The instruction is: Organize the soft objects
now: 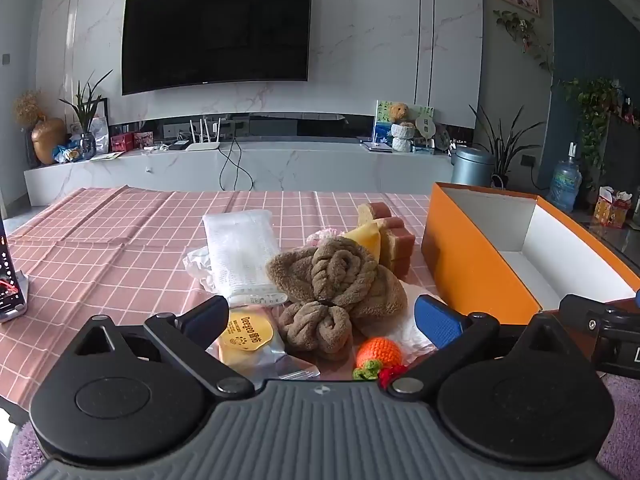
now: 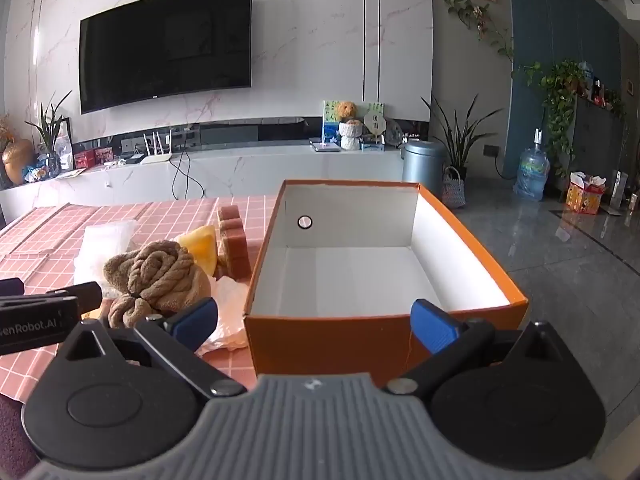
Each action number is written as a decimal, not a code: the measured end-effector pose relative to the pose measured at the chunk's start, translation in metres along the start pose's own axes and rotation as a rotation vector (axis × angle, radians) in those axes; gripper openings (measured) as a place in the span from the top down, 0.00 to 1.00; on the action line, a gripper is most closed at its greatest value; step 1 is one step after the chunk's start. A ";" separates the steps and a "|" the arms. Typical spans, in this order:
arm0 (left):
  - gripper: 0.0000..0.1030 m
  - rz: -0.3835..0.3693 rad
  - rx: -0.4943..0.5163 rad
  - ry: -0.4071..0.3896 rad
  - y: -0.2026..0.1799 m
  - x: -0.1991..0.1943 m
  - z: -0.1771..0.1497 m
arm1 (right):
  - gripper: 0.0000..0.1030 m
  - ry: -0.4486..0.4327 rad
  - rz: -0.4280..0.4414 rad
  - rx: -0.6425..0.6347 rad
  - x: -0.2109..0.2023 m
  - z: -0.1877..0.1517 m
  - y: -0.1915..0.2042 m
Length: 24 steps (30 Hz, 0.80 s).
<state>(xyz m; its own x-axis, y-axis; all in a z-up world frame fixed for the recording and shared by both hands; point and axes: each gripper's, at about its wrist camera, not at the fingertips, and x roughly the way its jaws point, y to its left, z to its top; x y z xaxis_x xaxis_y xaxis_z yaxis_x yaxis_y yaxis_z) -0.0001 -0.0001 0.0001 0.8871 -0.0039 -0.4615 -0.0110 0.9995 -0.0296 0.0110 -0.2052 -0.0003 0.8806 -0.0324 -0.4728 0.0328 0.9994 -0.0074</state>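
A pile of soft things lies on the pink checked tablecloth [image 1: 100, 240]. A brown towel bear [image 1: 340, 280] sits in the middle, also in the right wrist view [image 2: 160, 276]. An orange crochet fruit [image 1: 378, 354], a packaged cake [image 1: 248, 340], a white wrapped pack [image 1: 240, 252], a yellow sponge [image 1: 366, 238] and pink-topped sponges [image 1: 396, 240] lie around it. An empty orange box [image 2: 360, 260] stands to the right. My left gripper [image 1: 324, 320] is open just before the bear. My right gripper [image 2: 316, 320] is open at the box's near wall.
A phone on a stand [image 1: 10, 280] is at the table's left edge. White tissue paper [image 2: 228, 320] lies between the bear and the box. Behind the table are a TV console [image 1: 240, 160] and a TV. Grey floor [image 2: 560, 260] lies right of the box.
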 end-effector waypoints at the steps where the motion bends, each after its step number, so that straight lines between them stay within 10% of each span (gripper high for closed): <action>1: 0.00 -0.003 0.001 -0.003 0.000 0.000 0.000 | 0.02 -0.005 -0.003 0.000 -0.001 0.000 0.000; 24: 0.00 -0.007 0.003 0.025 -0.001 0.000 -0.005 | 0.02 0.030 -0.021 0.019 0.001 -0.001 -0.004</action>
<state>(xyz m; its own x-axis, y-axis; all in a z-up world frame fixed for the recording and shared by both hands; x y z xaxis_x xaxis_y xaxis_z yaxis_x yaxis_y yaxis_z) -0.0023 -0.0015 -0.0045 0.8752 -0.0119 -0.4836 -0.0031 0.9995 -0.0303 0.0116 -0.2092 -0.0015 0.8651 -0.0532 -0.4987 0.0605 0.9982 -0.0015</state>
